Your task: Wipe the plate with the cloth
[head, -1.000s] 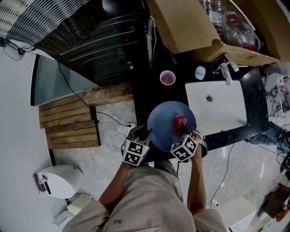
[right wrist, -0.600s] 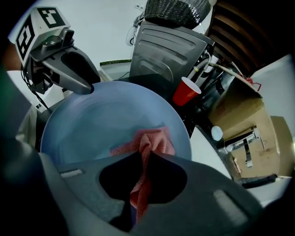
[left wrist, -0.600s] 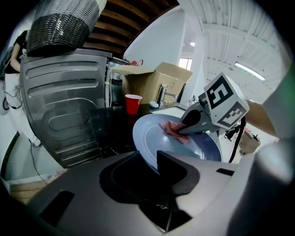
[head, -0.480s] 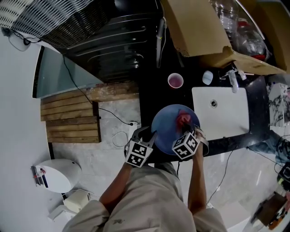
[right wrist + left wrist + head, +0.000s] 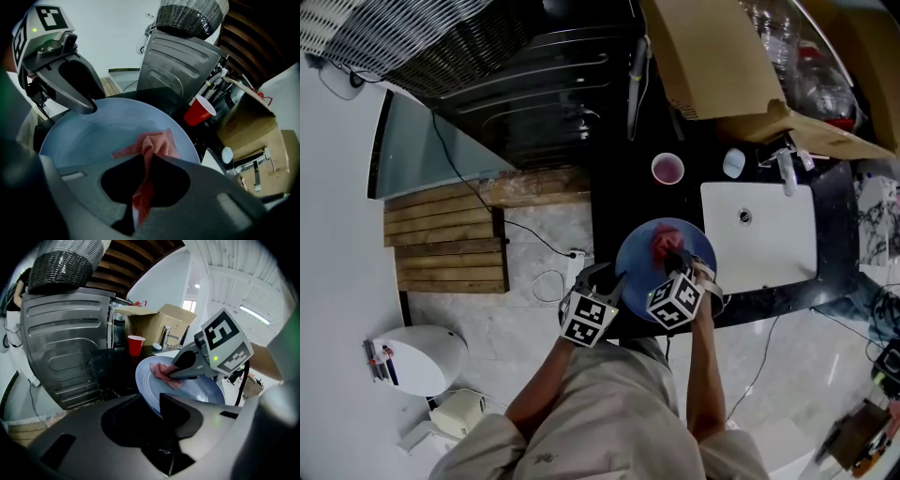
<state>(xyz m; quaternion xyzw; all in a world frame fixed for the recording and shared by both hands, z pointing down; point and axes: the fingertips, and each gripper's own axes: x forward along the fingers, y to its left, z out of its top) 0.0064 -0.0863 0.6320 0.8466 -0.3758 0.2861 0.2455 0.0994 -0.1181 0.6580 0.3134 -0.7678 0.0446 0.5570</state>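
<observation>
From above, the left tongs (image 5: 612, 280) grip the near-left rim of the blue plate (image 5: 636, 264). The plate is over the near edge of the dark surface (image 5: 619, 202), and a red cup (image 5: 667, 169) stands farther back. The right tongs (image 5: 677, 259) press a red cloth (image 5: 662, 240) onto the plate.

In the left gripper view, its jaws are clamped on the tilted plate's rim.

In the right gripper view, its jaws are closed on the cloth, which is bunched against the plate's face.
</observation>
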